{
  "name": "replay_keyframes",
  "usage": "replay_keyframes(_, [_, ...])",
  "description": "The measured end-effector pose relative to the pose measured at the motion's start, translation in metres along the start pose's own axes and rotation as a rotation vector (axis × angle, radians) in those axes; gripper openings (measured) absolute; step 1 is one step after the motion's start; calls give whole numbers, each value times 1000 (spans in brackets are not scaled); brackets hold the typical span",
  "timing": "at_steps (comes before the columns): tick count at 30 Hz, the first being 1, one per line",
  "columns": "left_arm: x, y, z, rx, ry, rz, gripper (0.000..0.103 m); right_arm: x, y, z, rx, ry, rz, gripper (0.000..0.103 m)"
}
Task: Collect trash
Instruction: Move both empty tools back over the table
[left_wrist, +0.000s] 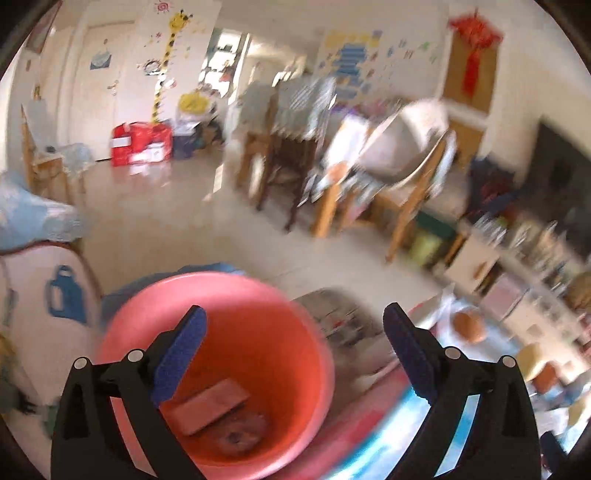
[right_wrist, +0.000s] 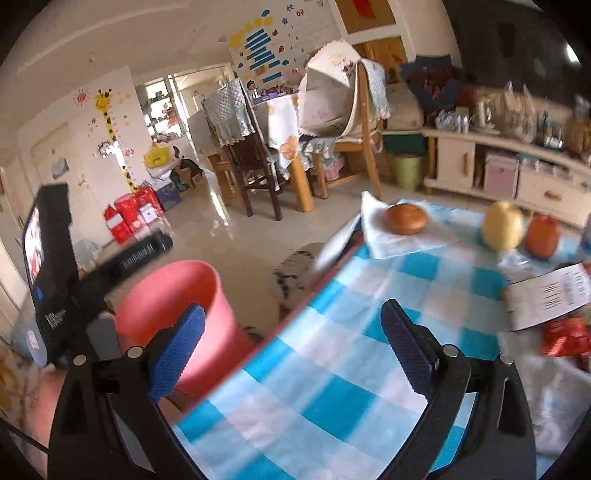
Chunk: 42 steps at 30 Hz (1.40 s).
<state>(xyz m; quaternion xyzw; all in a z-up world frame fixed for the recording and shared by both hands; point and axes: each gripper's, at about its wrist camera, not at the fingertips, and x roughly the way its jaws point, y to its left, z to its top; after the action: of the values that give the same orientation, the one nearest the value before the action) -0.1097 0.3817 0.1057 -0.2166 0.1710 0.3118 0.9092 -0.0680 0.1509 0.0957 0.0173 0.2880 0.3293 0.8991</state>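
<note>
Here a round pink plastic bucket (left_wrist: 221, 354) holds flat cardboard trash (left_wrist: 210, 406).

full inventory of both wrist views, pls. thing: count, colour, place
bucket: 1, pink, beside the table, scraps inside
tablecloth: 1, blue-white check, on the table
bun: 1, brown, on a white napkin at the far table edge
pear: 1, yellow, far right of the table
orange fruit: 1, beside the pear
printed paper: 1, white, right table edge
red wrapper: 1, below the paper
chairs: 2, wooden, at the dining table behind
left gripper: black, blue pads, open above the bucket
right gripper: same, open over the tablecloth
</note>
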Motion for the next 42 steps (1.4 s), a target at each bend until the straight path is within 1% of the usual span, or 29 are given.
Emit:
replay_keyframes(1, [-5,-2,-3,-40,-32,-35,95,-7,-2,-1,-14,-21,-4,99])
replay_keyframes(2, [-9,-4,-4,-65,-49,-52,95,-18,-4,-3,-39,-51,-13,99])
replay_keyframes(3, [-11,-9,-5,-63,-54,-62,95,-26,-6,-6,-64,-70,-23,99])
replay_keyframes(5, [-14,-28,-9,6,-65,-44,95,-37,-9,-6,-105,-85,-36,99])
replay_keyframes(8, [-18,-54,-14,105,-75,-5,95,-55,-18,-13,-156,-78,-69,99])
replay_keyframes(10, [-22,-69,-19,136,-80,8,95,-67,-31,-18,-146,-64,-75,99])
replay_keyframes(13, [-23,-92,-25,171,-34,22,96,-84,-48,-25,-131,-54,-85,99])
replay_keyframes(19, [-33,-127,-44,274,-29,-4,96,-112,-84,-44,-54,-47,-92,99])
replay_keyframes(23, [-38,-147,-57,347,-30,-23,96,-118,-106,-54,-8,-37,-71,99])
replay_keyframes(26, [-42,-163,-69,407,-32,-29,96,-116,-116,-56,7,-13,-66,99])
replay_keyframes(28, [-44,-174,-77,446,-29,-33,96,-117,-120,-56,5,-13,-65,99])
replay_keyframes(32, [-43,-188,-87,508,-18,-55,96,-120,-124,-58,-40,-12,-87,99])
replay_keyframes(36, [-43,-211,-105,578,-2,-77,96,-120,-128,-60,-89,-2,-121,99])
replay_keyframes(42, [-45,-231,-123,615,33,-127,96,-122,-135,-64,-139,5,-159,99])
